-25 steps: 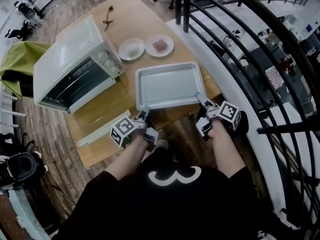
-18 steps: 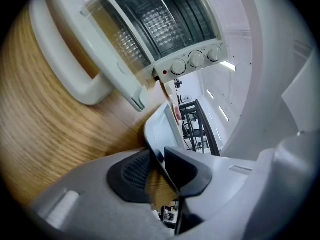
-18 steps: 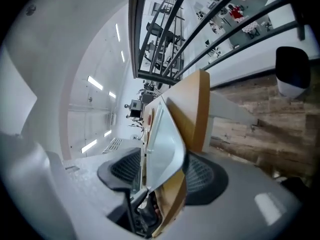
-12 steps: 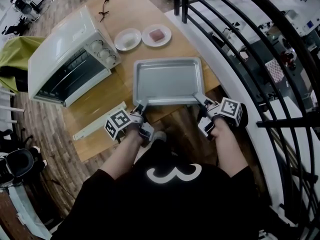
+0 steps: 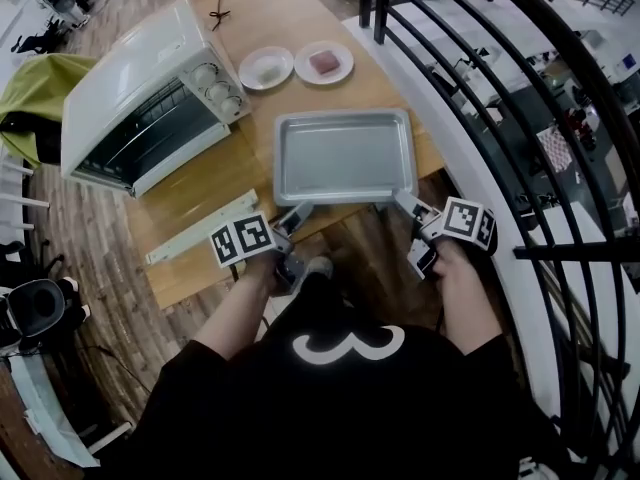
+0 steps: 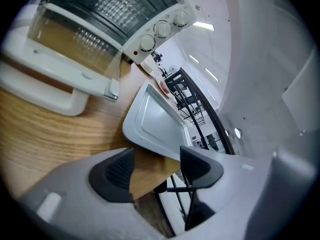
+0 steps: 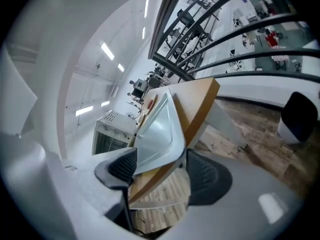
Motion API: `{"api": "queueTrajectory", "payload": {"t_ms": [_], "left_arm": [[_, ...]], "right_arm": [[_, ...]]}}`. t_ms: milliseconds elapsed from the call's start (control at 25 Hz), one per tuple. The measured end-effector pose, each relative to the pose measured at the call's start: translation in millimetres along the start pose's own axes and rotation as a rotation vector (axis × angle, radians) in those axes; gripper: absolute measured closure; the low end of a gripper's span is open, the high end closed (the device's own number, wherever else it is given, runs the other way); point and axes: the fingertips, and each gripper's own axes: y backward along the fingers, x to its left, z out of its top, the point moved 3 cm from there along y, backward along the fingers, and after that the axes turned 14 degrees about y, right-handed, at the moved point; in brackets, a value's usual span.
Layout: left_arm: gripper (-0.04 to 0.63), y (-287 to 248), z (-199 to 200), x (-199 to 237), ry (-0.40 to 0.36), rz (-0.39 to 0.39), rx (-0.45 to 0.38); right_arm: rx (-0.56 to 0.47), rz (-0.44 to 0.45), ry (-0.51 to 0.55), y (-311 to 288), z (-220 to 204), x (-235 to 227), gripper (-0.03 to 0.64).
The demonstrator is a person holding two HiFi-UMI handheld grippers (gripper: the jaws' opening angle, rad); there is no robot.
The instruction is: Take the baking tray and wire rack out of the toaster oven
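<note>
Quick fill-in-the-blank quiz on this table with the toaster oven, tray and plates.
The baking tray on the table holds ___.
The toaster oven has its door ___.
Beyond the tray sit ___ small plates.
In the head view the oven stands to the tray's ___.
Missing words: nothing; open; two; left.

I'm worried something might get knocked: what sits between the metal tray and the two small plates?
Nothing; the head view shows only bare wooden table between the baking tray and the two small plates.

baking tray (image 5: 345, 156): on table (image 5: 285, 18) (near edge) | toaster oven (image 5: 140, 93): left
</note>
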Motion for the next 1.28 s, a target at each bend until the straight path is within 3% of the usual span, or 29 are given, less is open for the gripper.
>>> {"api": "queueTrajectory", "payload": {"t_ms": [160, 280, 400, 560, 680, 760, 920, 1000, 1160, 1280], "left_arm": [[0.319, 21.8, -5.7, -6.3, -0.137, 0.054, -0.012], [0.321, 53.5, -7.2, -31.5, -0.312, 0.085, -0.084], [0.322, 92.2, -0.8, -70.7, -0.485, 0.081, -0.199], [0.351, 148.5, -4.4, -115.8, -0.631, 0.054, -0.314], [0.392, 194.0, -11.8, -140.4, -0.684, 0.045, -0.395], [0.432, 222.7, -16.4, -154.2, -0.694, 0.024, -0.441], [0.489, 268.8, -22.7, -171.1, -0.703, -0.01, -0.523], [0.532, 284.4, -21.9, -170.7, -0.74, 0.003, -0.551], [0.584, 298.9, -16.3, -152.5, -0.734, 0.019, -0.555], [0.585, 306.5, -3.0, -136.3, -0.719, 0.033, -0.555]], "right_arm": [[0.053, -0.132, 0.242, 25.4, -1.9, -0.7, 0.316], [0.029, -0.231, 0.483, 55.6, 13.8, 19.0, 0.316], [-0.004, -0.131, 0.719, 63.1, 33.3, 79.0, 0.316], [-0.071, 0.05, 0.987, 66.7, 38.6, 186.1, 0.326], [-0.161, 0.19, 1.149, 76.9, 37.3, 263.3, 0.436], [-0.186, 0.311, 1.211, 81.6, 27.6, 304.8, 0.514], [-0.182, 0.505, 1.253, 75.8, 1.3, 354.3, 0.603], [-0.192, 0.57, 1.267, 67.5, -9.5, 369.8, 0.614], [-0.146, 0.622, 1.299, 37.1, -26.3, 384.9, 0.615], [-0.104, 0.616, 1.332, 8.5, -38.7, 395.1, 0.615]]}}
